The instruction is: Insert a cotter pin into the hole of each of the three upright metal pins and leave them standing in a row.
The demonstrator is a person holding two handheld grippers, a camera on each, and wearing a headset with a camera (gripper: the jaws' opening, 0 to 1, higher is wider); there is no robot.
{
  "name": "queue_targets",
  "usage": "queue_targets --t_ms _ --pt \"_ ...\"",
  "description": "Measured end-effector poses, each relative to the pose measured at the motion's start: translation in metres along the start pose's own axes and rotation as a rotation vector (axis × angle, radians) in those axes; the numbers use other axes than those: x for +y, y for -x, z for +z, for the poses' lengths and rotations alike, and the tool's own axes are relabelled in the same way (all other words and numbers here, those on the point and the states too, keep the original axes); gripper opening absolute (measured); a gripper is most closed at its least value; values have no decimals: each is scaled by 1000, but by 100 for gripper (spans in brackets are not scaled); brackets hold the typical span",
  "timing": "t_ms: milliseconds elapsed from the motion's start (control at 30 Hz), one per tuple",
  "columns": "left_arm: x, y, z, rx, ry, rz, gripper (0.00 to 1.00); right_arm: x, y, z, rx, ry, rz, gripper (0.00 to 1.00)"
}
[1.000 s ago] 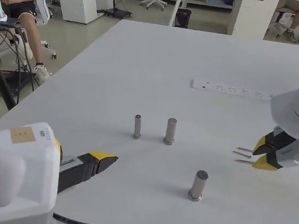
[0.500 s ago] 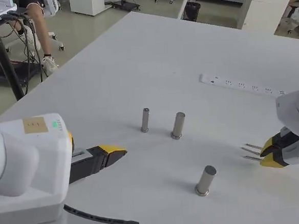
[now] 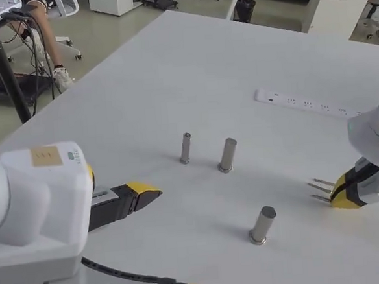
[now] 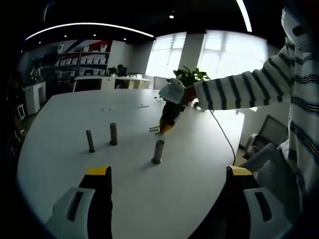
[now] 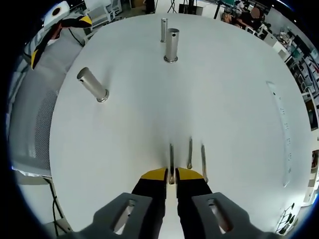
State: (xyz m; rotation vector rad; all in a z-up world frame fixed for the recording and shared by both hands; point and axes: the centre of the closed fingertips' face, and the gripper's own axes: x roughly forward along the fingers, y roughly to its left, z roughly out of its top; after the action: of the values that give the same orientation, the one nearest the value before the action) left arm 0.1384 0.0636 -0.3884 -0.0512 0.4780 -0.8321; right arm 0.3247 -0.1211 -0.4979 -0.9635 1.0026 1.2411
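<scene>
**White bench, cotter pin in hand, three posts waiting**

White tabletop (image 3: 171, 72) is stretching out under me, with a long white power strip (image 3: 304, 103) lying well off toward the far side. I am pressing my right gripper (image 5: 171, 175) shut on the tail of a slim silver cotter pin (image 5: 171, 160), and its legs are pointing forward, low over the table. Two spare silver cotter pins (image 5: 196, 154) are lying just beside it on the surface. My left gripper (image 4: 168, 174) is hanging wide open over the near edge, holding nothing.

The three upright posts are standing well apart from my right jaws. A thin grey metal pin (image 3: 186, 148) and a thicker grey metal pin (image 3: 227, 155) are standing close together farther off. A stout grey metal pin (image 3: 263, 224) is standing alone, nearest to me. None of them is carrying a cotter pin yet, so I am judging this to be the very start.

To do this well, I am thinking of lifting the cotter pin level and lining its legs up with a cross-hole near a post's top. My open left jaws should be steadying that post, since a sideways push could topple it.
</scene>
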Motion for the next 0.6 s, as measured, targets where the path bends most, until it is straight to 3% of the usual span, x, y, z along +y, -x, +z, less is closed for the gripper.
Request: queue_targets --t_ms 67,300,433,500,600 --pt "-3 0 0 6 7 -10 91 -3 -1 0 14 -37 -17 0" --pt "-6 1 3 -2 9 -10 91 2 0 2 54 3 -25 0" --pt "-8 2 1 4 2 -16 91 3 2 2 38 -9 -34 0" --pt "-8 3 1 5 -2 -13 91 3 2 2 10 -64 -52 0" --pt "-7 3 1 -9 3 -8 91 5 3 1 1 -36 -64 0"
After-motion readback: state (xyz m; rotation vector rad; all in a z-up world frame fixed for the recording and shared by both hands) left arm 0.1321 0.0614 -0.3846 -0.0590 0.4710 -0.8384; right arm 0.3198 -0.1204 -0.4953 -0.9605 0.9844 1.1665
